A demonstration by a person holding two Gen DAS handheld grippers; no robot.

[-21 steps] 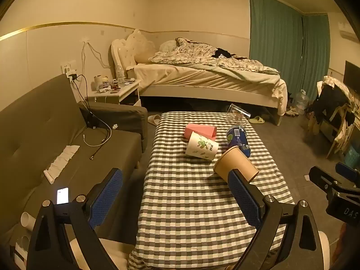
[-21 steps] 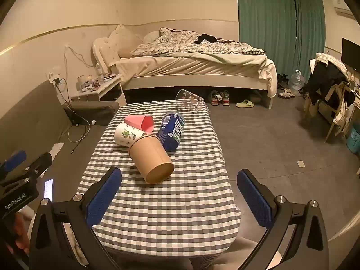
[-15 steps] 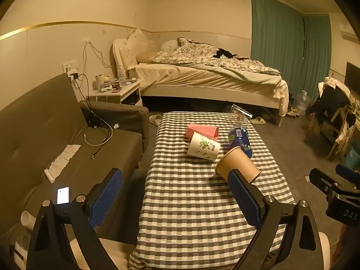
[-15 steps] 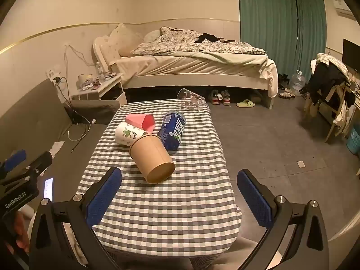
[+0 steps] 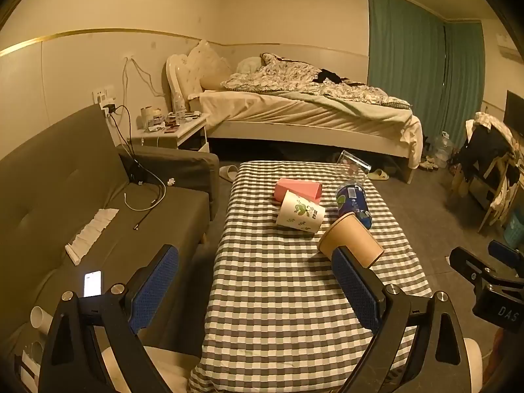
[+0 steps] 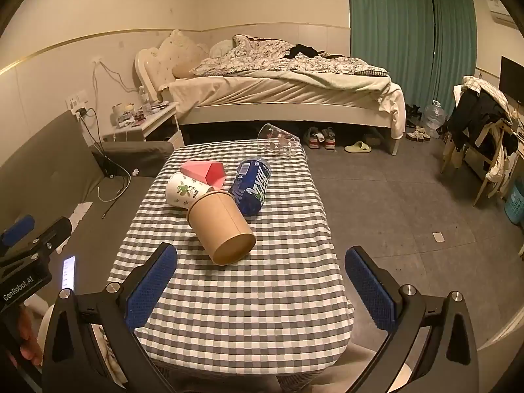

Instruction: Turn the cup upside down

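Both my tools hang above the near end of the checked table [image 6: 235, 311], each with its blue pads spread wide and nothing between them: my right gripper [image 6: 260, 286] and my left gripper [image 5: 255, 290]. The brown paper cup [image 6: 221, 226] lies on its side about mid-table, its open mouth turned toward me and slightly right, its base pointing back toward a white printed cup [image 6: 185, 191] and a blue bottle [image 6: 252, 186], both also lying down and just beside it; whether they touch it I cannot tell. A pink box [image 6: 204, 170] sits behind those, and a clear tumbler [image 6: 278, 144] lies at the far edge. I judge the brown cup to be empty, very light and thin-walled, so it will roll at a nudge and dent under a hard squeeze. I would take it across the middle of its wall, one pad on each side, closing gently, away from the soft rim, then turn it mouth-down. My right gripper looks better lined up for that
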